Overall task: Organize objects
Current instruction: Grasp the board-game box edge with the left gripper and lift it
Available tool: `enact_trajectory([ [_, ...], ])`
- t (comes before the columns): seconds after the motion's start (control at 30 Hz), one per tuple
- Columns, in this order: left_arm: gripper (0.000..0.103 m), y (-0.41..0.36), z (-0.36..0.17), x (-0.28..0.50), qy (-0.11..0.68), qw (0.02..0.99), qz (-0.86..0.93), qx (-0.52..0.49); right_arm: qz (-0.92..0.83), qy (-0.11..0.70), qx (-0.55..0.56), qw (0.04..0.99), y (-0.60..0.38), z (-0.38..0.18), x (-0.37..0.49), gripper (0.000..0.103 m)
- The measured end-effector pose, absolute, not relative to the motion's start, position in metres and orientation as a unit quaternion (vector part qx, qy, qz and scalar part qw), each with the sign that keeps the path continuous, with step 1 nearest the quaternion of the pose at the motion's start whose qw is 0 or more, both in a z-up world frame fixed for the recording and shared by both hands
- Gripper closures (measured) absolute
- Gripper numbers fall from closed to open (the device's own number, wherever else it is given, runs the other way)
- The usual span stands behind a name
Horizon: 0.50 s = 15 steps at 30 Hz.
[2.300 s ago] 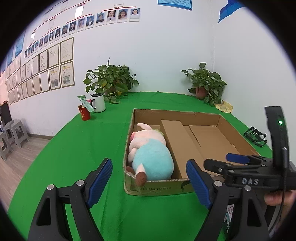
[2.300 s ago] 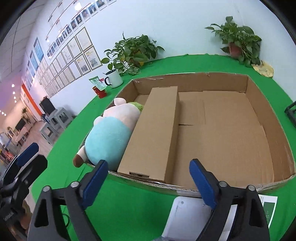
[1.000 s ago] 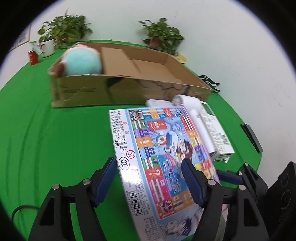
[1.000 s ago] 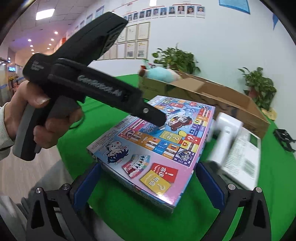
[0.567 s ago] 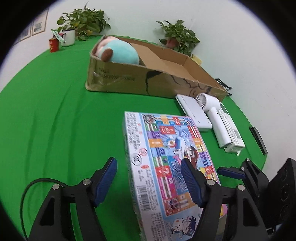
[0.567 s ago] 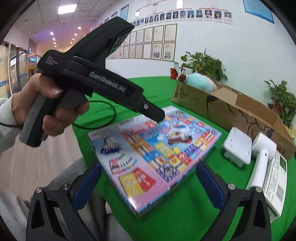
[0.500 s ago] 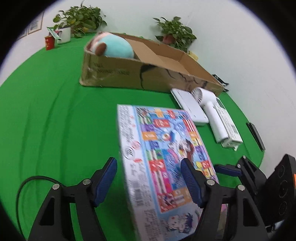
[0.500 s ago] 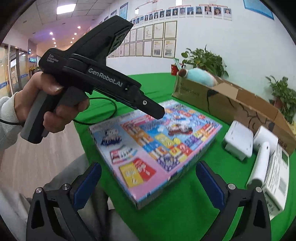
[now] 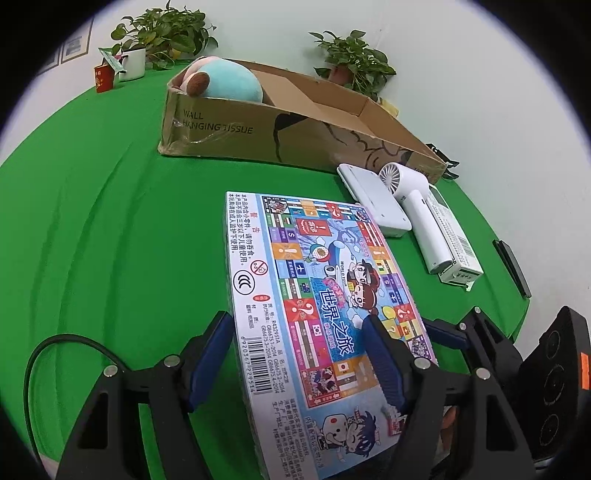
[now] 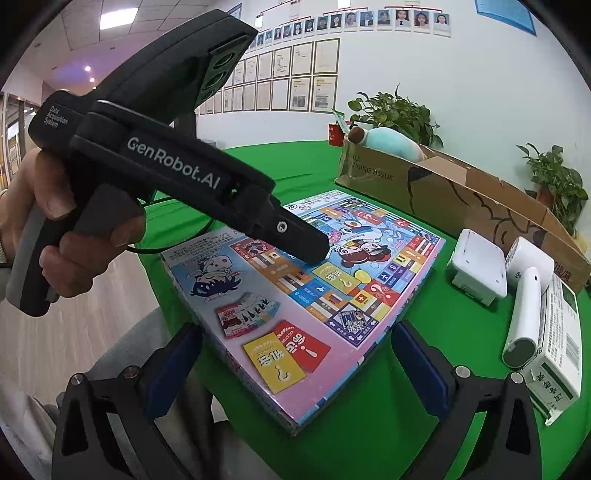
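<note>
The worktop [image 9: 92,221] is covered with a bright green cloth and stands against white walls. One wall carries rows of framed papers [image 10: 295,85] and a line of small portraits. Potted plants [image 9: 166,29] stand at the far edge, next to a white mug [image 9: 131,66] and a red cup [image 9: 101,78].

The near end of the board game box [image 9: 325,295] runs out of the left wrist view at the bottom. Part of a person's hand [image 10: 55,221] shows around the left tool's handle; the rest of the person is cut off. A black cable [image 9: 44,354] curves over the cloth at the lower left, one end out of sight.

A long, open cardboard box [image 9: 295,125] lies on the cloth. A plush toy [image 9: 221,83] with a pale blue body fills its left end; the rest of the interior shows only bare cardboard flaps.

In front of it lie a white flat case [image 9: 376,199], a white handheld fan [image 9: 417,210] and a white carton [image 9: 454,240], close together.

The board game box lies flat near the front edge. The left hand-held gripper [image 9: 295,365] has its jaws spread, with one box edge between them; whether the pads press on it cannot be told. The right hand-held gripper [image 10: 295,365] stands with jaws apart, straddling the near corner without touching it.
</note>
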<state>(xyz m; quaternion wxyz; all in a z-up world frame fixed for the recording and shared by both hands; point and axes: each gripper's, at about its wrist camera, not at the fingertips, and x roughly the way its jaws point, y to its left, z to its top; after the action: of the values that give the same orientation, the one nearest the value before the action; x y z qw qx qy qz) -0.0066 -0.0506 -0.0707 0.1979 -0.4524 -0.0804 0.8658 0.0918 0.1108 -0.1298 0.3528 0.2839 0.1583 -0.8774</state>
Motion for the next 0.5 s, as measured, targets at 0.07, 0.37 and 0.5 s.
enact_trajectory([
  [0.07, 0.032, -0.049, -0.071, -0.006, -0.077, 0.195, 0.867, -0.452, -0.881, 0.16, 0.283, 0.344, 0.108, -0.13, 0.095, 0.0],
  [0.37, 0.033, -0.041, -0.059, -0.002, -0.038, 0.194, 0.875, -0.443, -0.883, 0.15, 0.3, 0.329, 0.103, -0.124, 0.09, 0.0],
  [0.5, 0.034, -0.035, -0.043, -0.001, -0.024, 0.194, 0.885, -0.423, -0.887, 0.138, 0.296, 0.326, 0.107, -0.114, 0.086, 0.0],
])
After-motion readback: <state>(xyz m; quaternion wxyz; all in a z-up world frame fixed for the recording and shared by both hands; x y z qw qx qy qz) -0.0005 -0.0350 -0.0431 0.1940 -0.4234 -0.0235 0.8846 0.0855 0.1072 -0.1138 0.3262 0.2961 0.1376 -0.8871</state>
